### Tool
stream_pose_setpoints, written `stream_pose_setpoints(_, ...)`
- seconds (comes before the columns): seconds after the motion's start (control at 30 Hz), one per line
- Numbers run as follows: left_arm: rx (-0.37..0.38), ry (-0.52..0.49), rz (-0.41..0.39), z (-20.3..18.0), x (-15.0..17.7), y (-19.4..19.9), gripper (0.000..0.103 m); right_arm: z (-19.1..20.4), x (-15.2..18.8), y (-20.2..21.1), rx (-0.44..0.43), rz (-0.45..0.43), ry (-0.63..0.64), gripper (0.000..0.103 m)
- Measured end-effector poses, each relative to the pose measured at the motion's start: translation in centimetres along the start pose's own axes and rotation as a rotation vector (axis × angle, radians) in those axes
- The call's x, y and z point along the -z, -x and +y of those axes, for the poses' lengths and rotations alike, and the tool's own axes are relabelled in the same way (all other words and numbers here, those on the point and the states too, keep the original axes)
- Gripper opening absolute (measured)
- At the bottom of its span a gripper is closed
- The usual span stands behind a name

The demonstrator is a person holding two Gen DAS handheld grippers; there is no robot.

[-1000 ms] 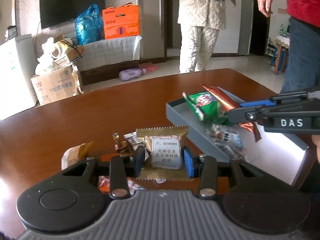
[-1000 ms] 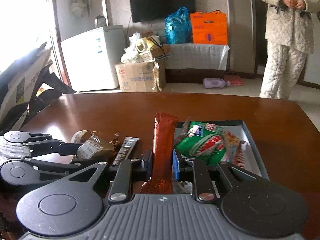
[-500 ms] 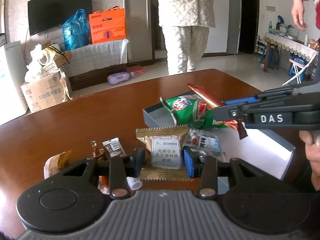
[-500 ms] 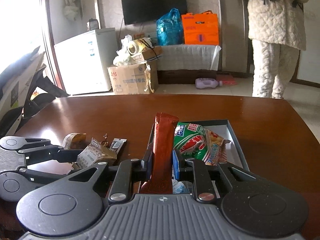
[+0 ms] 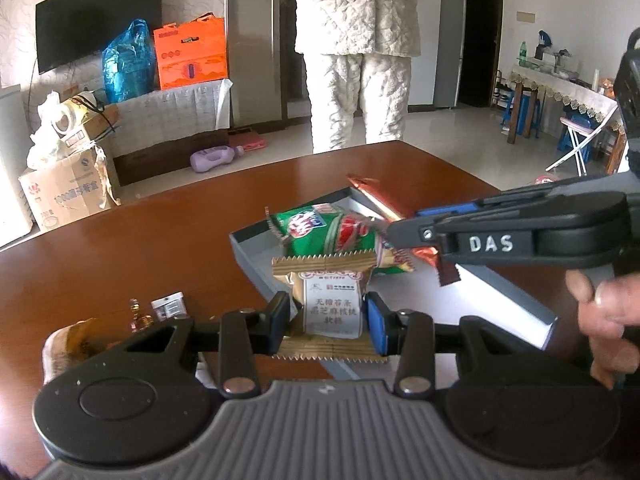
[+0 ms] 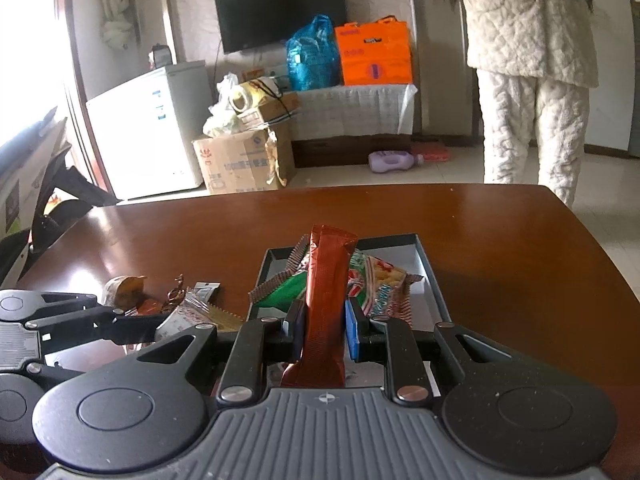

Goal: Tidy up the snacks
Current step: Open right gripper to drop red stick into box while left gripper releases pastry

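My left gripper [image 5: 326,320] is shut on a gold-wrapped pastry packet [image 5: 330,300] and holds it at the near left edge of the grey tray [image 5: 256,252]. My right gripper [image 6: 322,328] is shut on a long red-brown snack stick [image 6: 326,300], upright over the tray [image 6: 434,276]. A green snack bag [image 5: 324,232] lies in the tray; it also shows in the right wrist view [image 6: 374,280]. The right gripper reaches in from the right in the left wrist view [image 5: 408,226]. The left gripper with its packet shows at the left of the right wrist view [image 6: 168,322].
Loose snacks lie on the brown table left of the tray: a tan wrapped roll [image 5: 66,340], a small candy [image 5: 138,316], a dark bar [image 6: 204,290]. A person in white [image 5: 356,52] stands beyond the table's far edge. A cardboard box [image 6: 240,164] and fridge [image 6: 156,128] stand behind.
Both grippers have moved toward the tray with their snacks. The left gripper's packet is now at the tray's edge; the right gripper's stick is further over the tray.
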State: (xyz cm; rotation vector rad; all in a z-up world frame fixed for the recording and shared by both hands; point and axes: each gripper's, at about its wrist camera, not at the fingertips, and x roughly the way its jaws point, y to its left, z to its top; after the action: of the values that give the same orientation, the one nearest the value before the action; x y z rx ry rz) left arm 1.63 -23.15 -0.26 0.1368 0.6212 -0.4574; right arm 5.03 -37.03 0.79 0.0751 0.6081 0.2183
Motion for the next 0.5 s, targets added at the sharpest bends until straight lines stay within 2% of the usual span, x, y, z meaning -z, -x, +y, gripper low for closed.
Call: stream_pose_setpoints(0.5,0.023,-0.03,0.043,-2.8,-0.5,-3.9,0.039,-1.2,0.7,-2.0,0.048,0.058,-0.016,0.023)
